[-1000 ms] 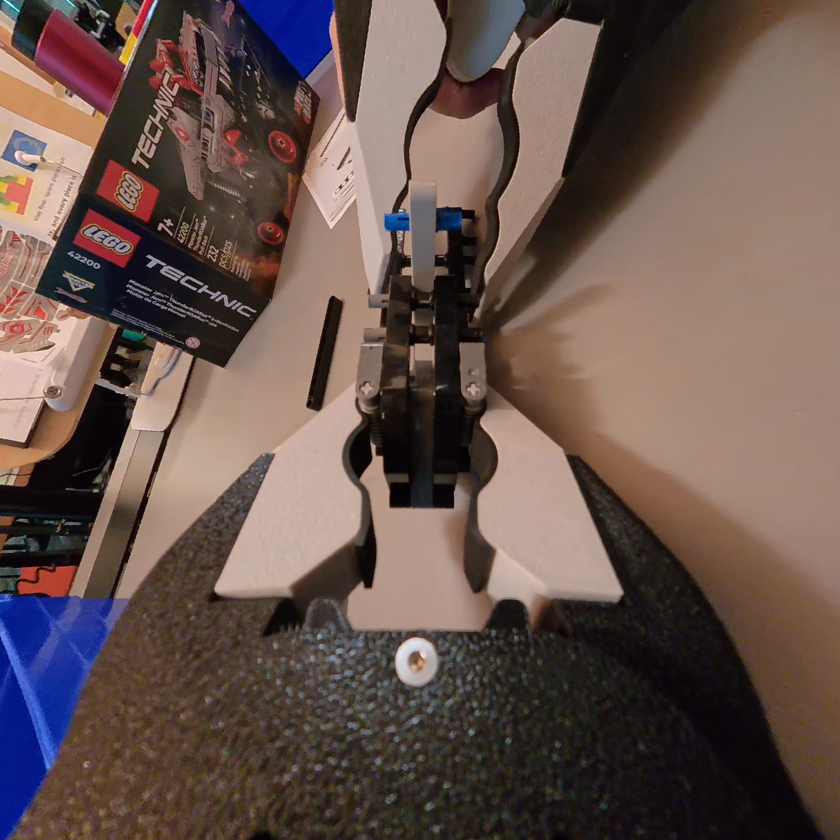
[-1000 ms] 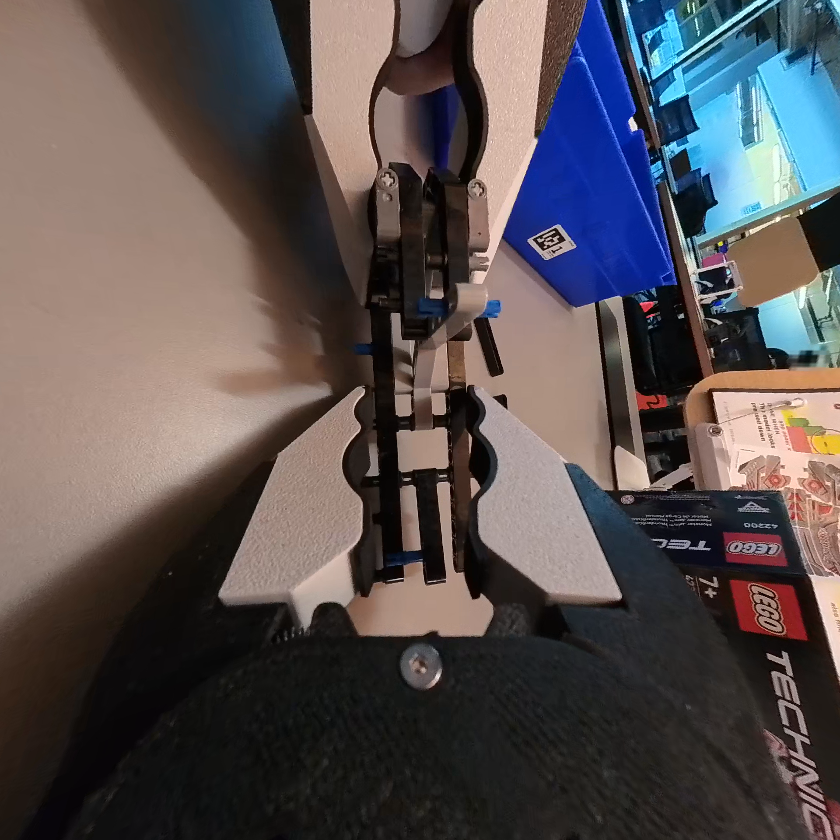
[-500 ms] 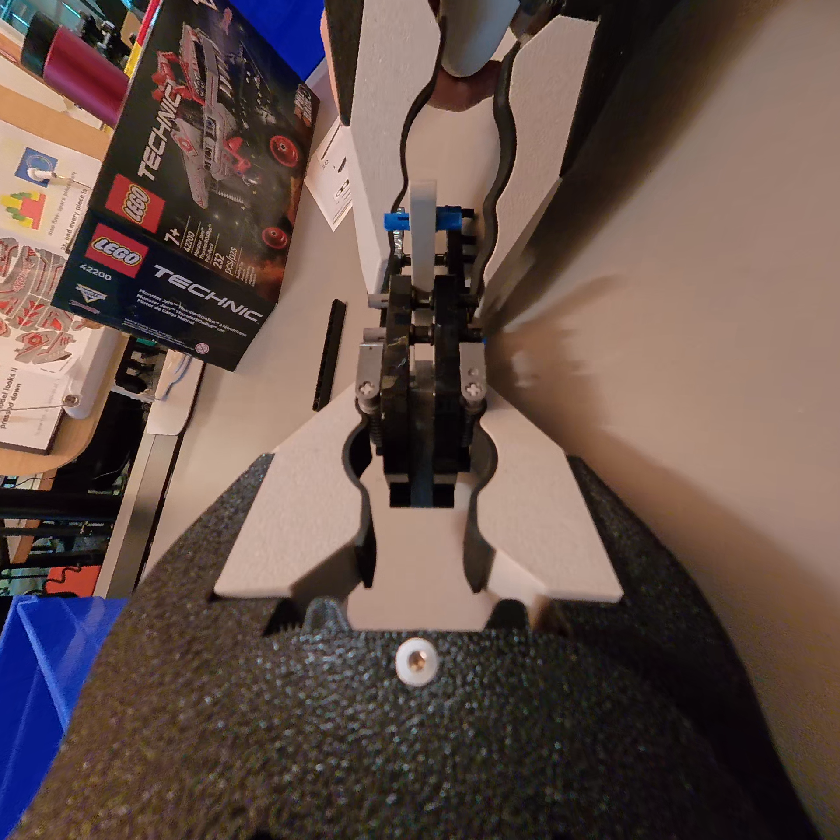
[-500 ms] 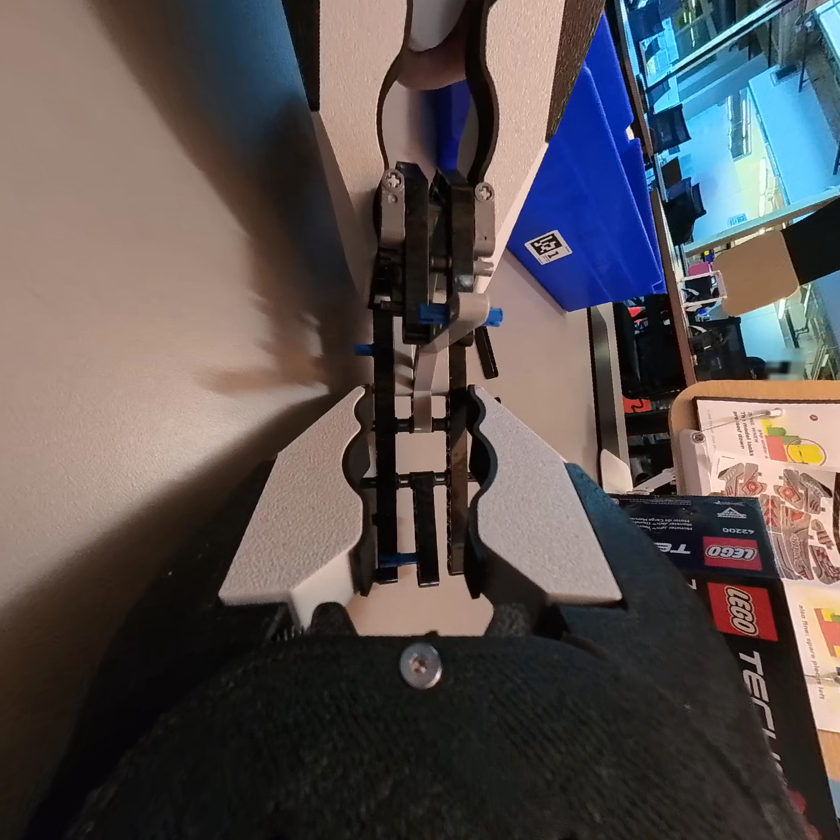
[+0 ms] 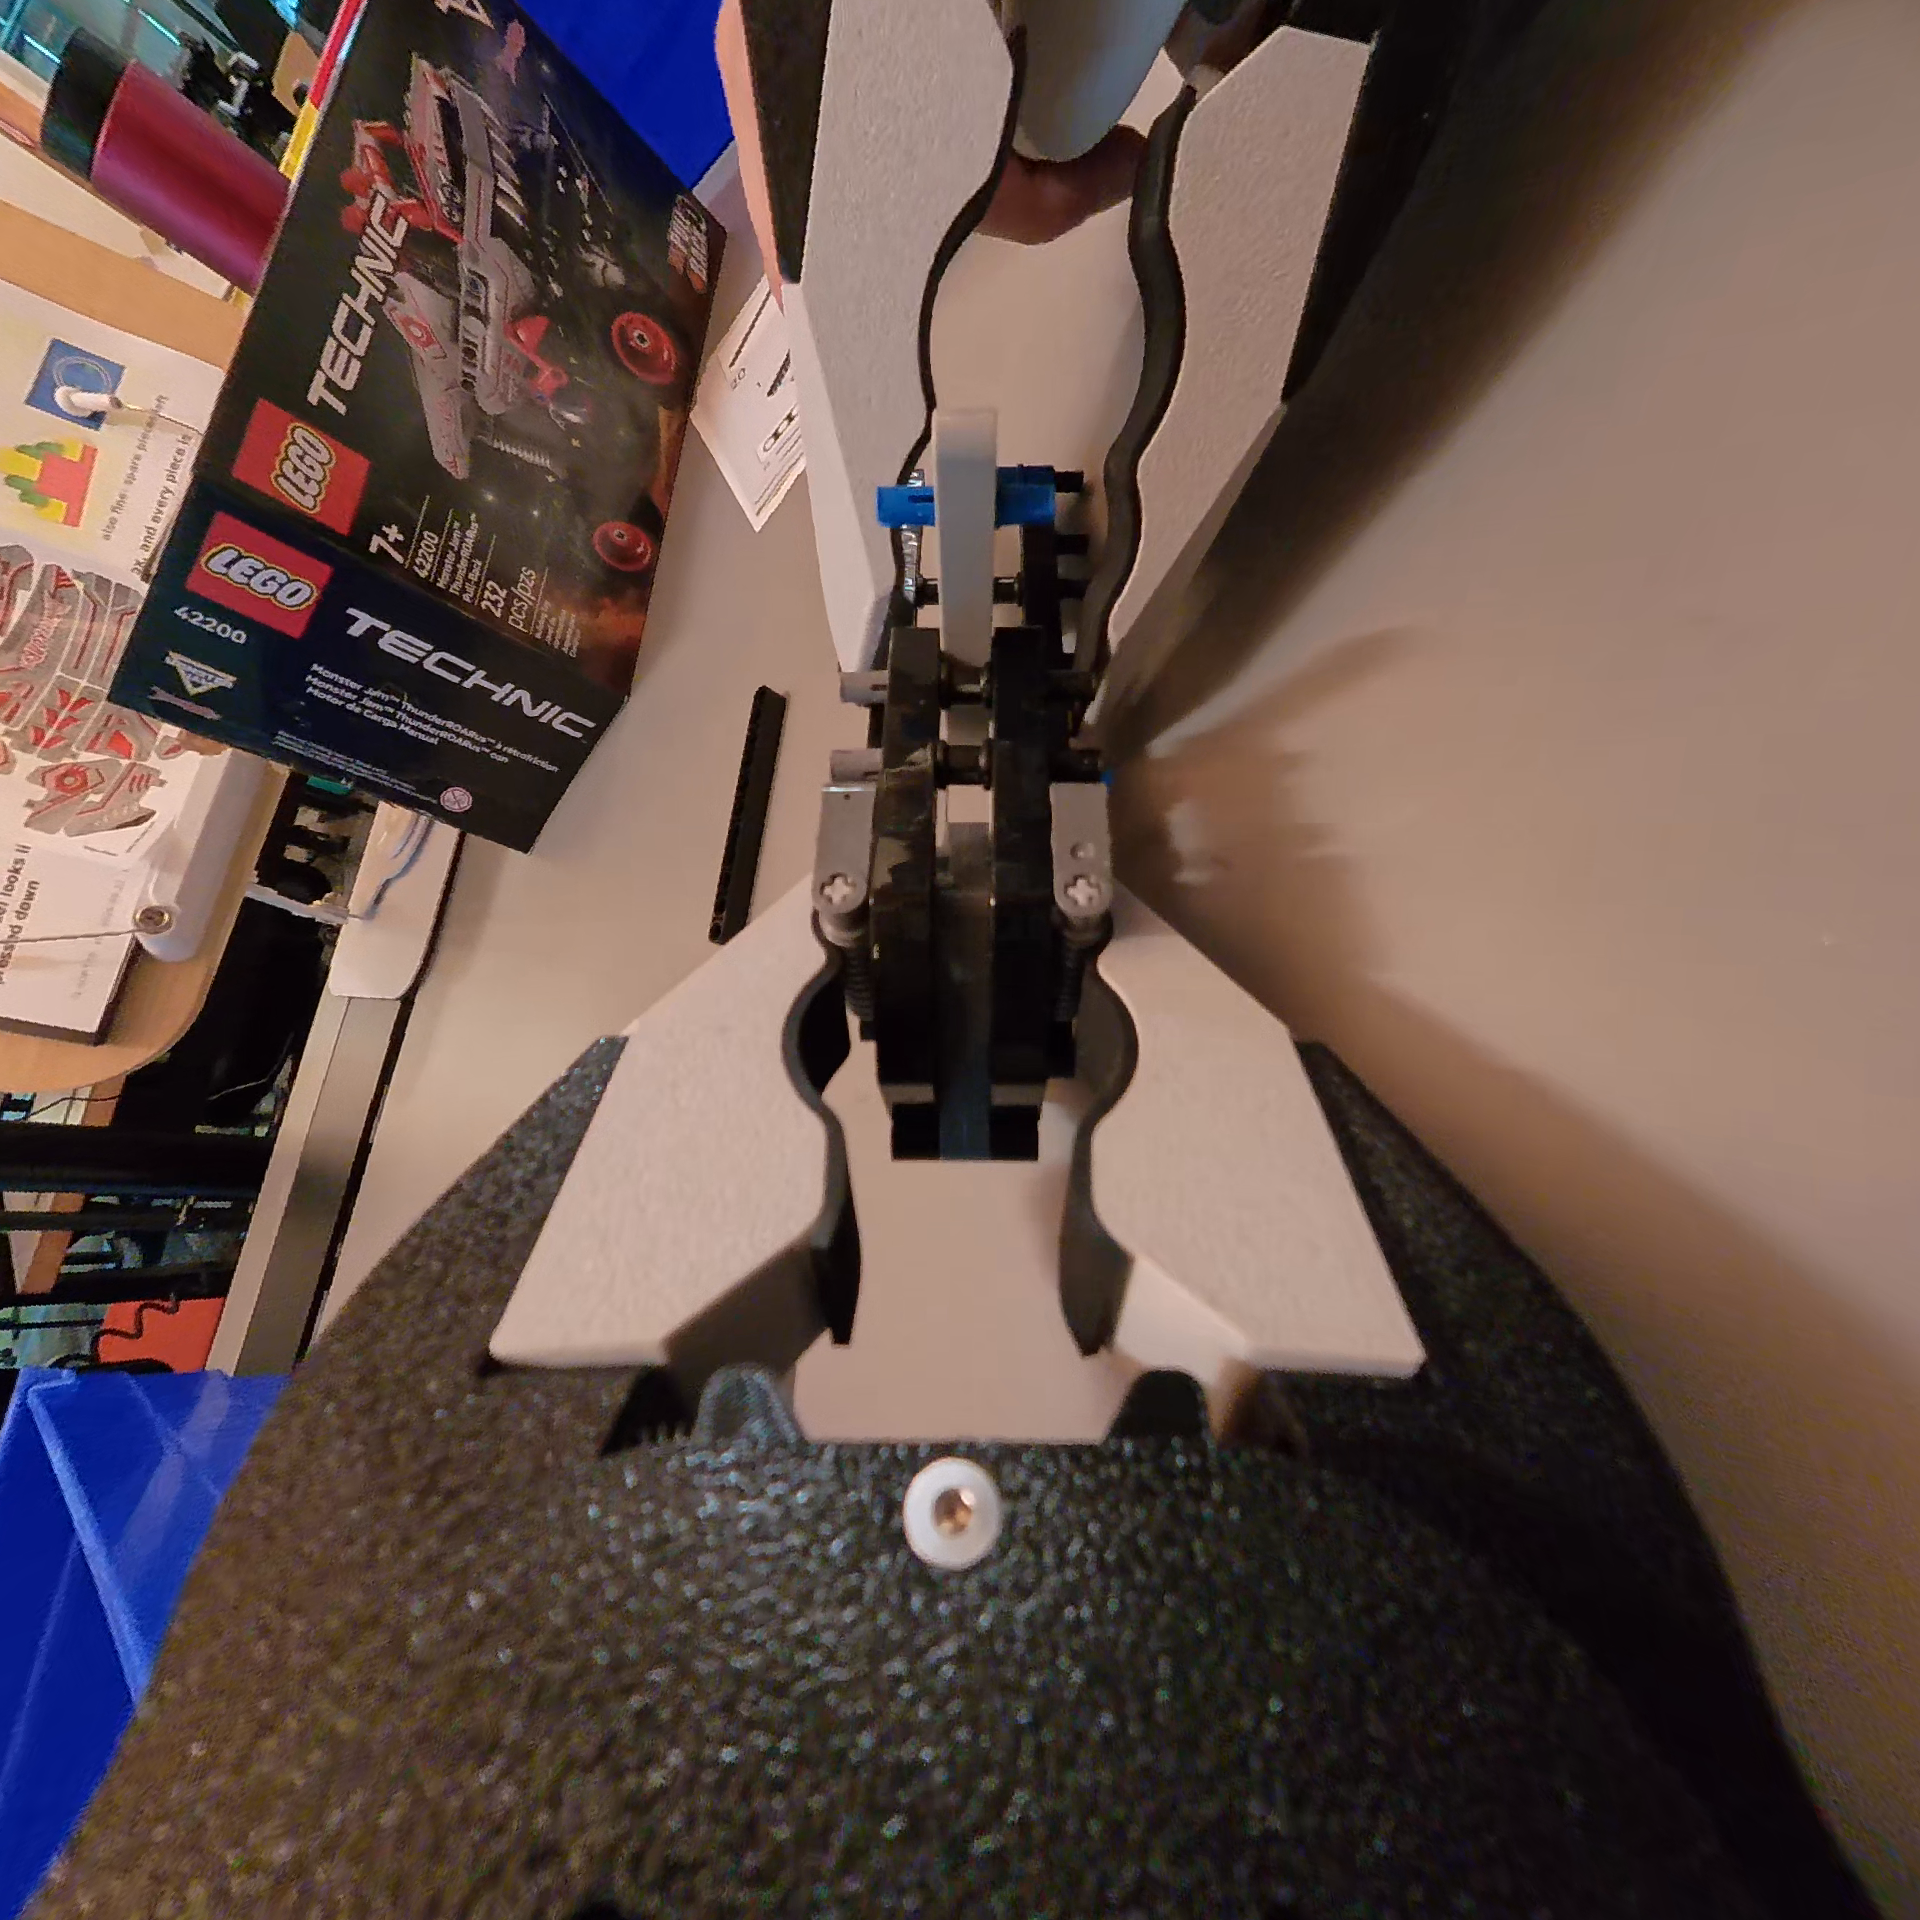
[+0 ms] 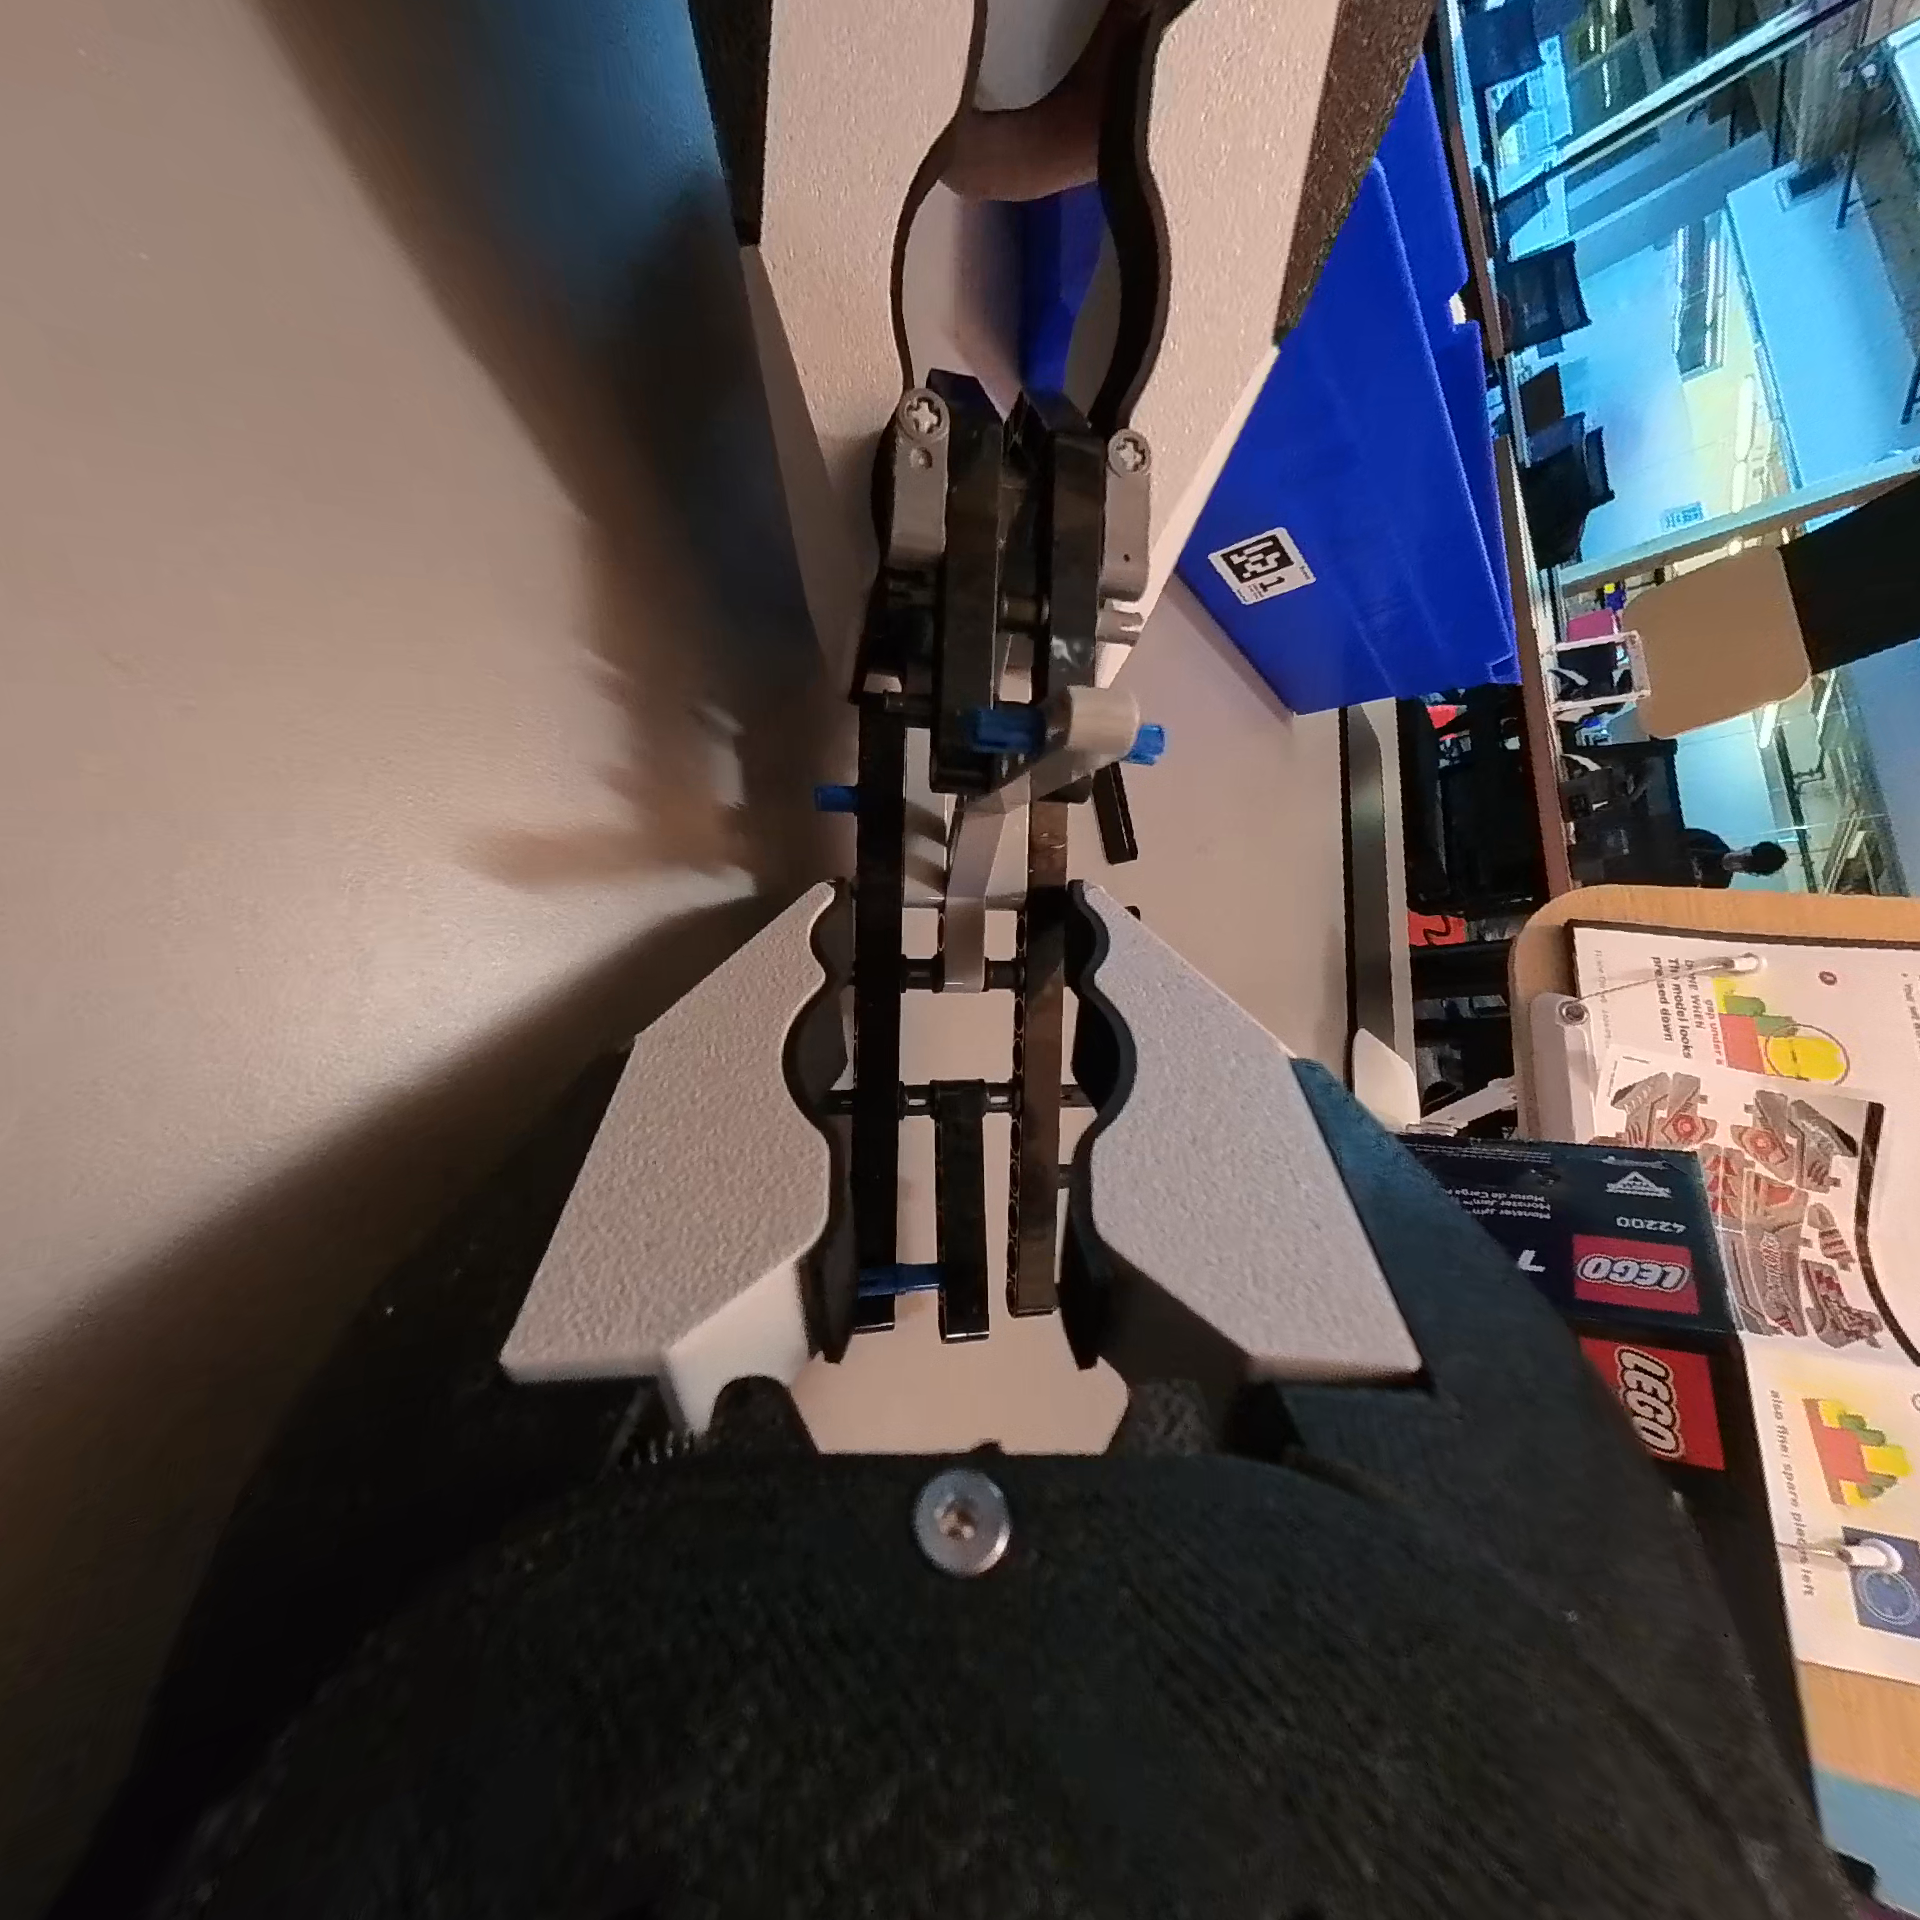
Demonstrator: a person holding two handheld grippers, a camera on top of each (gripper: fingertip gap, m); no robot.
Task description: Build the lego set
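A black Technic assembly with grey end pieces, a light grey beam and blue pins hangs above the table. My left gripper is shut on one end of it. My right gripper is shut on the other end, clamping the long black beams. The two grippers face each other tip to tip. The right gripper shows at the top of the left wrist view, and the left gripper at the top of the right wrist view.
A loose black beam lies on the beige table beside the assembly. The Lego set box and a paper sheet lie nearby. Blue bins stand at the table's edge. Printed sheets lie on a side table. Both grippers' tips are close together, under 4 cm apart.
Both grippers keep their hold on the assembly. The pair has shifted slightly, so the box and the blue bins have slid a little in both views.
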